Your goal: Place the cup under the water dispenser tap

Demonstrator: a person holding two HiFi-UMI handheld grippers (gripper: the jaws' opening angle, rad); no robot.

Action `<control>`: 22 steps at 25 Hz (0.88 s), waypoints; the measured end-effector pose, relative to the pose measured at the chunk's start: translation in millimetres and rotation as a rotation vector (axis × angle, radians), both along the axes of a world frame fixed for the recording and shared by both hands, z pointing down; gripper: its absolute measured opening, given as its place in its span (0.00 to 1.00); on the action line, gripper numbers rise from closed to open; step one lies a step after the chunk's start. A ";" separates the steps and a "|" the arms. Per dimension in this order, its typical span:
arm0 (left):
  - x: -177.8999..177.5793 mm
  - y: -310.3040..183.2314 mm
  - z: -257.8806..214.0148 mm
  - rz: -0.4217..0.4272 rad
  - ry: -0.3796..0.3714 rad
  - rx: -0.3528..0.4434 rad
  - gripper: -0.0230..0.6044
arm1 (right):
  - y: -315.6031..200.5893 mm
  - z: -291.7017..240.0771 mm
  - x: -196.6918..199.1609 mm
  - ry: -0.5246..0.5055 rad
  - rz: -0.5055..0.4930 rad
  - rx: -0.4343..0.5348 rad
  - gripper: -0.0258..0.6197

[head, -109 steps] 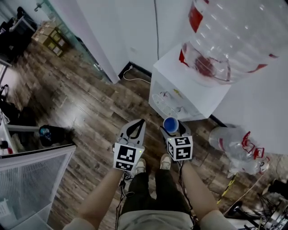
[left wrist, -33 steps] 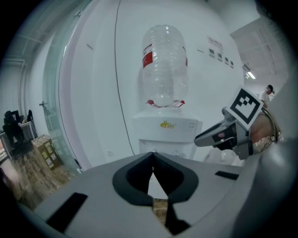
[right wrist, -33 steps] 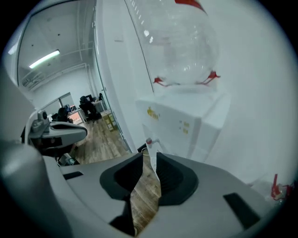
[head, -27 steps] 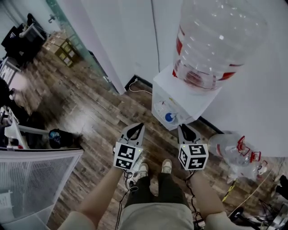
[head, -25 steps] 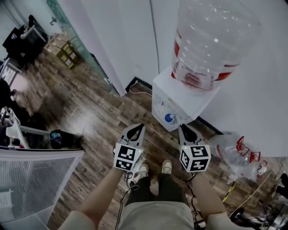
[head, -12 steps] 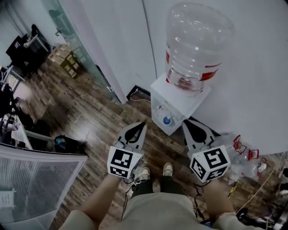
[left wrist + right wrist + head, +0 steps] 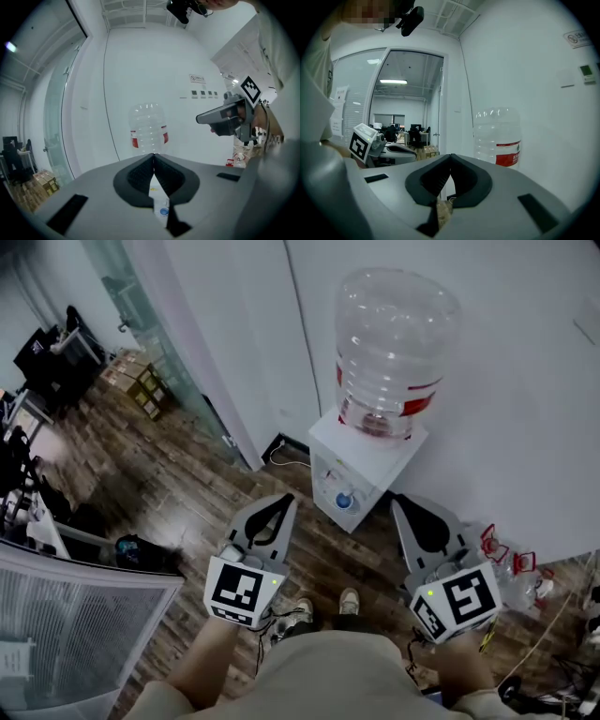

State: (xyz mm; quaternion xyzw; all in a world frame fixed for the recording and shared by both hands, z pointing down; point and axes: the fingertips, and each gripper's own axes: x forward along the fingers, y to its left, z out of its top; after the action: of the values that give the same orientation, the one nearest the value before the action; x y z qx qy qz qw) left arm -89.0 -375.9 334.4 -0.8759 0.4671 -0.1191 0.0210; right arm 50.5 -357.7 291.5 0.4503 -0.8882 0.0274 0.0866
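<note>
Both grippers empty, jaws closed: left gripper [image 7: 283, 501] at 7 o'clock of dispenser [image 7: 364, 457], right gripper [image 7: 399, 502] at 5. Cup [image 7: 344, 501] sits in its bay, prob. under tap. Placement looks done; next just verify alignment.

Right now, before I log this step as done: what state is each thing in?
cup: upright in the dispenser recess, under the taps, free of both tools.
water bottle: upended on the dispenser.
left tool: shut, empty.
right tool: shut, empty.
spare bottle: down on the floor by the wall.
</note>
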 end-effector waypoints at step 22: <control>-8.6 33.7 -25.4 -0.065 0.029 0.064 0.05 | 25.3 -2.0 -12.5 0.030 -0.082 0.013 0.05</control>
State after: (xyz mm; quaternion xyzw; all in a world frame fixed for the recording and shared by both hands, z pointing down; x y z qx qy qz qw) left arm -97.6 -342.1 309.0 -0.8607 0.4994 -0.0919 0.0381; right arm 38.1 -332.4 289.5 0.4143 -0.9048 0.0114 0.0978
